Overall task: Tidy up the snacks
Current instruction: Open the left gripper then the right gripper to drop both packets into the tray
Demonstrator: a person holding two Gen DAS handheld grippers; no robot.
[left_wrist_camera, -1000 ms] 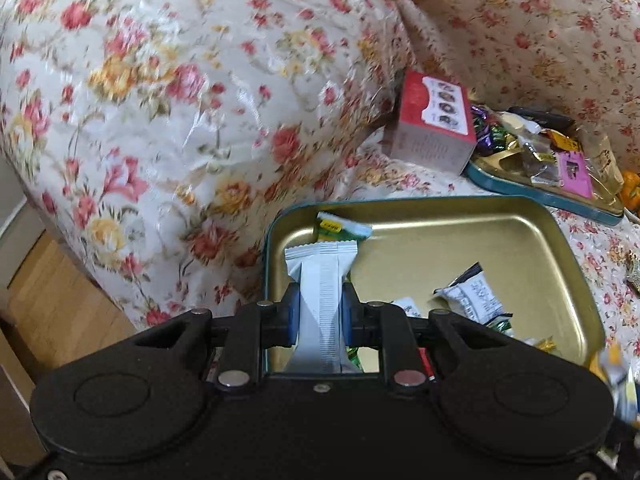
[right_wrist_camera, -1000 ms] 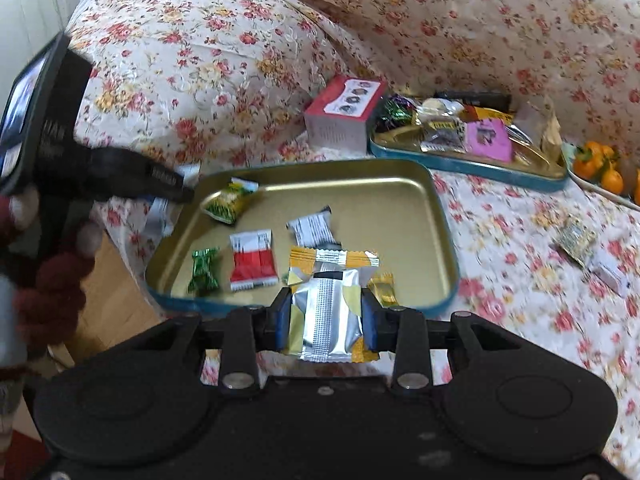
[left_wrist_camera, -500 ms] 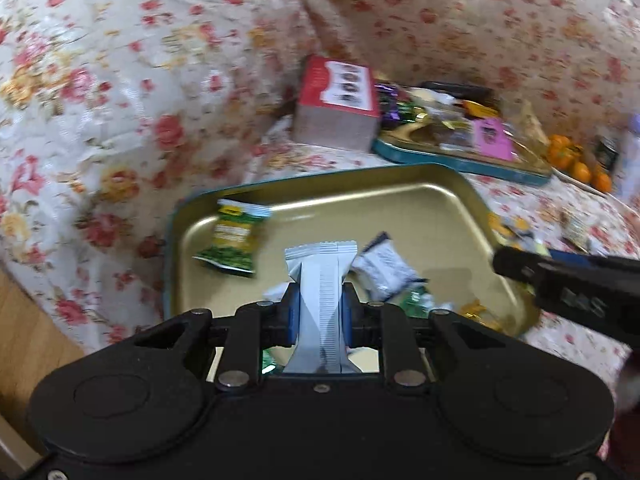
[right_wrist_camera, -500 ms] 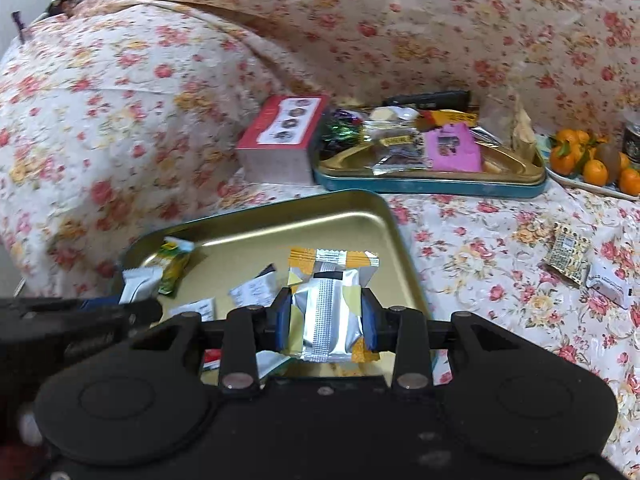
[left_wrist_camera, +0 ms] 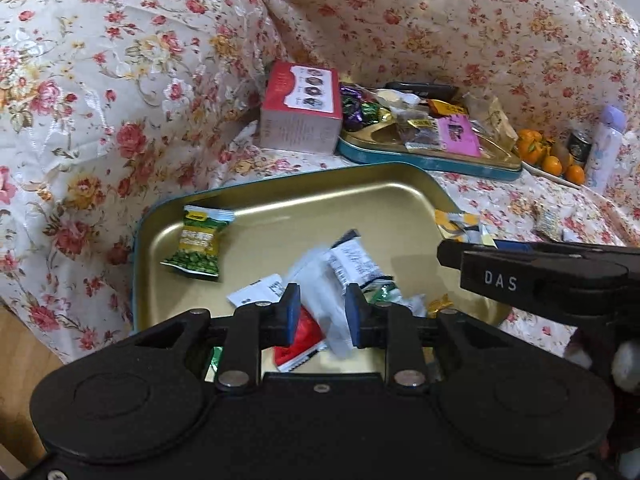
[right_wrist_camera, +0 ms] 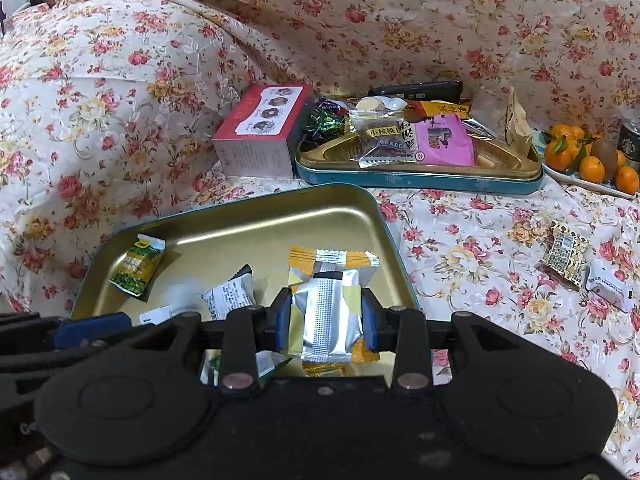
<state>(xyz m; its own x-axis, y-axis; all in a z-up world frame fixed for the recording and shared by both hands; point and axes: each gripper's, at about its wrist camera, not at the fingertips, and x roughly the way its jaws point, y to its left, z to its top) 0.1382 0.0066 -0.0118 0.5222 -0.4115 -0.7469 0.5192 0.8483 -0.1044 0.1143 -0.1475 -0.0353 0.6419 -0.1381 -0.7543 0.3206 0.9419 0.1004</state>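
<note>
We are recording, left to right, the contents of a floral-covered sofa seat (right_wrist_camera: pixel 460 240).

Item one: a gold tray (left_wrist_camera: pixel 320 200) with a teal rim, sitting at the seat's left edge. We are finding a green snack packet (left_wrist_camera: pixel 198 244) lying near its left rim, a black-and-white packet (left_wrist_camera: pixel 354 260) near its middle, and a red packet (left_wrist_camera: pixel 300 340) toward its near rim.

Item two: the left gripper (left_wrist_camera: pixel 320 308), hovering over the tray's near rim with its blue pads parted. A white wrapper (left_wrist_camera: pixel 320 300), blurred, is showing in the gap; we cannot tell whether either pad is touching it.

Item three: the right gripper (right_wrist_camera: pixel 326 316), hanging over the tray's near right corner and pinching a silver-and-yellow snack packet (right_wrist_camera: pixel 326 304) upright between its pads.

Item four: a red box (right_wrist_camera: pixel 262 132), resting just beyond the tray's far rim, beside the left end of a second tray.

Item five: the second tray (right_wrist_camera: pixel 420 180), teal-walled, sitting toward the seat's back edge and holding mixed sweets, among them a pink packet (right_wrist_camera: pixel 442 142).

Item six: a small patterned packet (right_wrist_camera: pixel 566 254) and a white packet (right_wrist_camera: pixel 608 284), lying loose on the seat to the right of the gold tray.

Item seven: a plate of oranges (right_wrist_camera: pixel 584 156), sitting at the seat's far right edge.
</note>
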